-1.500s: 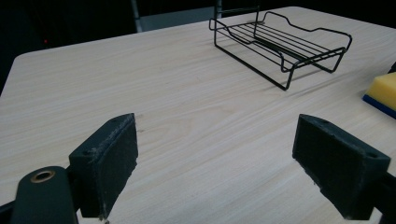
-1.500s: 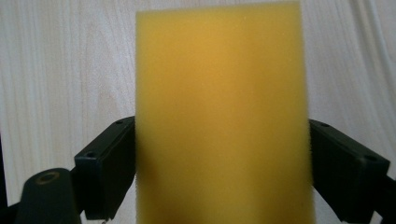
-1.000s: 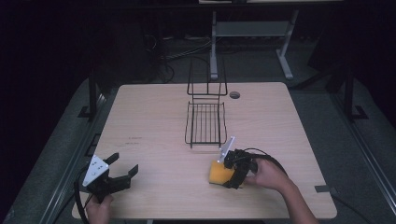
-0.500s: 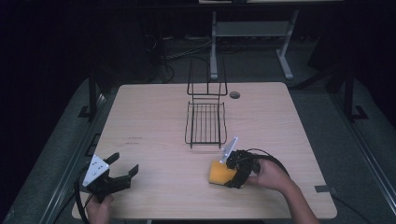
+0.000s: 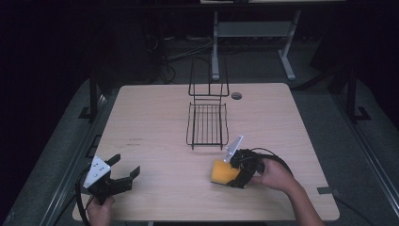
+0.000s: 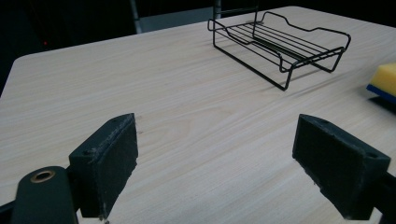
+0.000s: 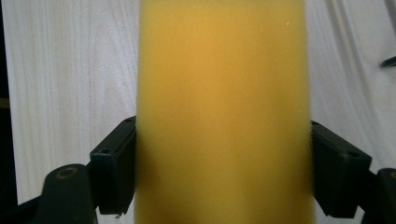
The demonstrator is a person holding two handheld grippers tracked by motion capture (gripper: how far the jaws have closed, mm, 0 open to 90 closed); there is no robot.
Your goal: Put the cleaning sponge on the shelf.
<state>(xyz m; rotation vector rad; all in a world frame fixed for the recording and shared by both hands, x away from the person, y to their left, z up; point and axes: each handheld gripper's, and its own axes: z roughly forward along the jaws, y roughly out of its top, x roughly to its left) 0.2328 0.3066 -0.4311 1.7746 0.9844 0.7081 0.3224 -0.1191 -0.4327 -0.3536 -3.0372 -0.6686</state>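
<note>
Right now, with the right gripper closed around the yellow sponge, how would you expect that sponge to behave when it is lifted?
The sponge looks like soft foam, so it will probably give a little between the right gripper's jaws, which press both its sides. It is likely light for its bulk. Its flat, blocky shape should not roll, and the porous surface seems unlikely to slip.

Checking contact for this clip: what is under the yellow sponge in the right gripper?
The yellow sponge lies on the light wooden table, with a blue layer along its bottom edge. The right gripper has a jaw against each side. Anything beneath the sponge is covered.
</note>
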